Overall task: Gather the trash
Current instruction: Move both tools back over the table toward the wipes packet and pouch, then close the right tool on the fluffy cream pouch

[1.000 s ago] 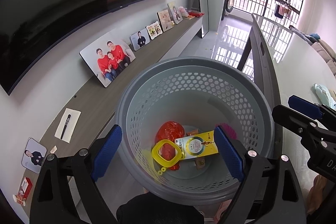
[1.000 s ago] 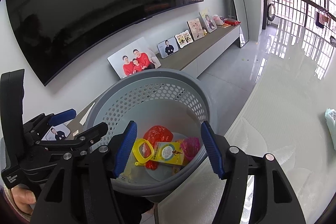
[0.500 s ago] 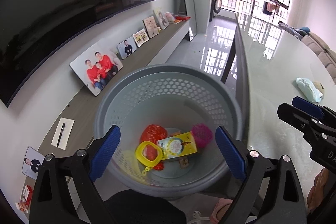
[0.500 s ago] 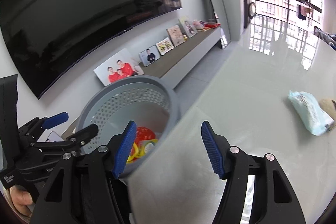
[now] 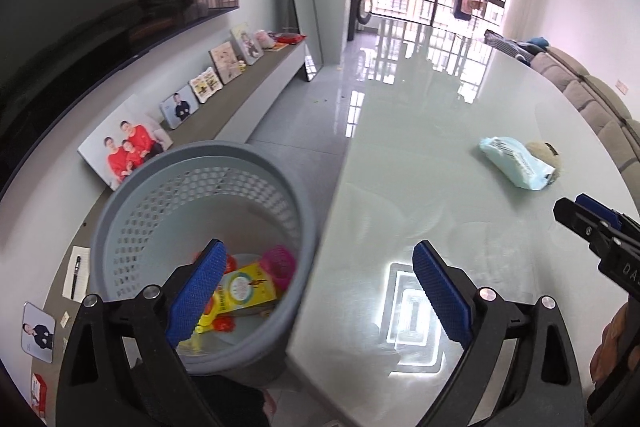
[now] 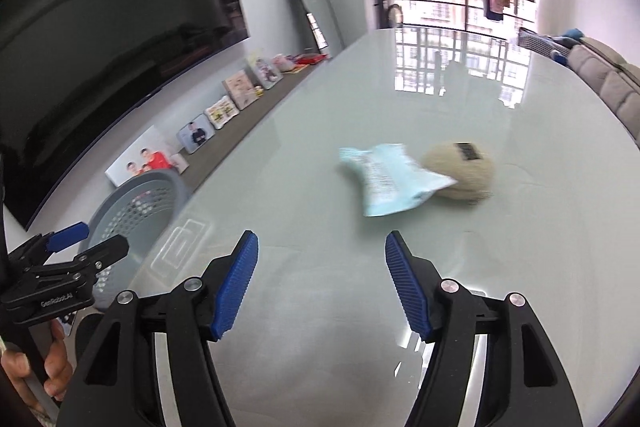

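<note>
A grey perforated trash basket stands beside the table's left edge; it also shows in the right wrist view. Inside lie a yellow packet, a pink cup and red and yellow scraps. On the glass table lie a light-blue wrapper and a beige ball-like object touching it. My left gripper is open and empty, over the basket's right rim. My right gripper is open and empty, above the table, short of the wrapper.
A low console with several framed photos runs along the left wall under a large TV. A mirror leans at its far end. A sofa stands beyond the table on the right. A notepad with a pen lies on the console.
Both grippers have swung right, away from the basket toward the table. The right wrist view now faces the wrapper and beige object; the basket has slid to the left.
</note>
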